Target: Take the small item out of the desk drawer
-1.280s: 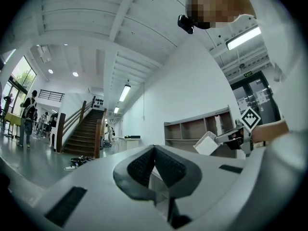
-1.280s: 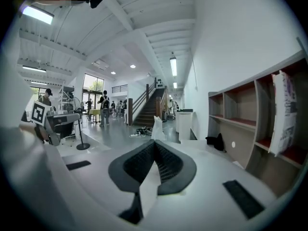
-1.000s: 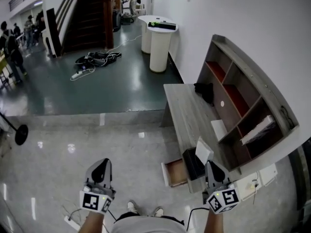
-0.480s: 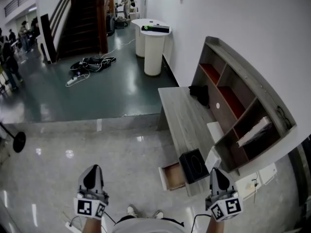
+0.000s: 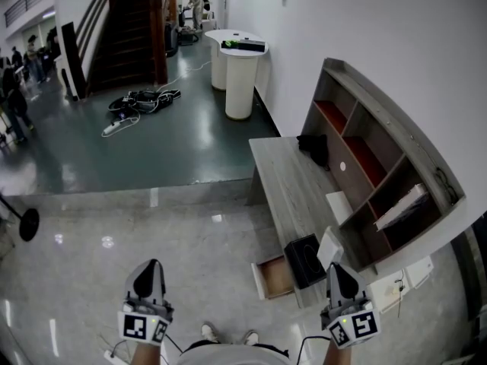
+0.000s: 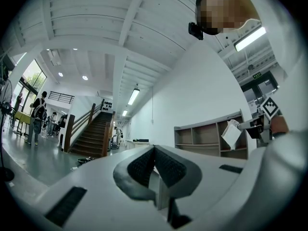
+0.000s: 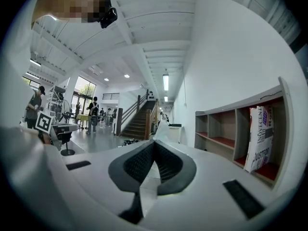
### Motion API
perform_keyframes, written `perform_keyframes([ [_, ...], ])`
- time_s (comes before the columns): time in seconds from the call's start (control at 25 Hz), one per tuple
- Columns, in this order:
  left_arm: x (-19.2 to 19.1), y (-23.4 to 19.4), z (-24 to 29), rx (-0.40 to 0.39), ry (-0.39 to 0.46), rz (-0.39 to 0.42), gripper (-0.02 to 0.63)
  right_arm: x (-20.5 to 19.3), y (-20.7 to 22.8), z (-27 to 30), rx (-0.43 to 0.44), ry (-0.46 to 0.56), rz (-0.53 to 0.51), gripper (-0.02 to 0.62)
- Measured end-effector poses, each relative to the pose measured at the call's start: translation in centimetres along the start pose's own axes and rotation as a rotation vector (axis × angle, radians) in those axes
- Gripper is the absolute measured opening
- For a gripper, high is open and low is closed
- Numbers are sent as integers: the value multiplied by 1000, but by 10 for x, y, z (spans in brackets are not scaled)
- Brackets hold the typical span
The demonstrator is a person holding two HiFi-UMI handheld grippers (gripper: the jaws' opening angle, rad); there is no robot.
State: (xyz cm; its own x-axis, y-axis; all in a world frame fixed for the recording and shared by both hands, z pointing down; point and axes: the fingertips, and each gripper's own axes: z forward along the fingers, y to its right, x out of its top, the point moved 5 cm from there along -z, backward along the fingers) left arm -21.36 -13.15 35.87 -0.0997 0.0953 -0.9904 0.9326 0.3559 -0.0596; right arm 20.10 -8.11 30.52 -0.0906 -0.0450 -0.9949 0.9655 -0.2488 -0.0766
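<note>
The desk drawer stands pulled open at the near end of the grey wooden desk; its inside looks bare. My right gripper hovers over the desk's near corner, beside a black box, shut on a small white flat item that sticks up from its tips. The left gripper view shows that white item in the right gripper. In the right gripper view the item rises just past the closed pads. My left gripper hangs over the floor, shut and empty.
A shelf unit lines the wall behind the desk, with a printed bag in one bay. A white block and a black object lie on the desk. A round white table, stairs and floor cables are farther off.
Both grippers have sunk toward the bottom of the head view and drawn back. The white item stays in the right gripper. The view has tilted slightly.
</note>
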Motion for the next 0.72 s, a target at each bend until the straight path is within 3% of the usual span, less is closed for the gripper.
perform_keyframes([
  [0.72,-1,-25,-9,24,12,-4,18,6,-28,24,46,21,-20,23],
])
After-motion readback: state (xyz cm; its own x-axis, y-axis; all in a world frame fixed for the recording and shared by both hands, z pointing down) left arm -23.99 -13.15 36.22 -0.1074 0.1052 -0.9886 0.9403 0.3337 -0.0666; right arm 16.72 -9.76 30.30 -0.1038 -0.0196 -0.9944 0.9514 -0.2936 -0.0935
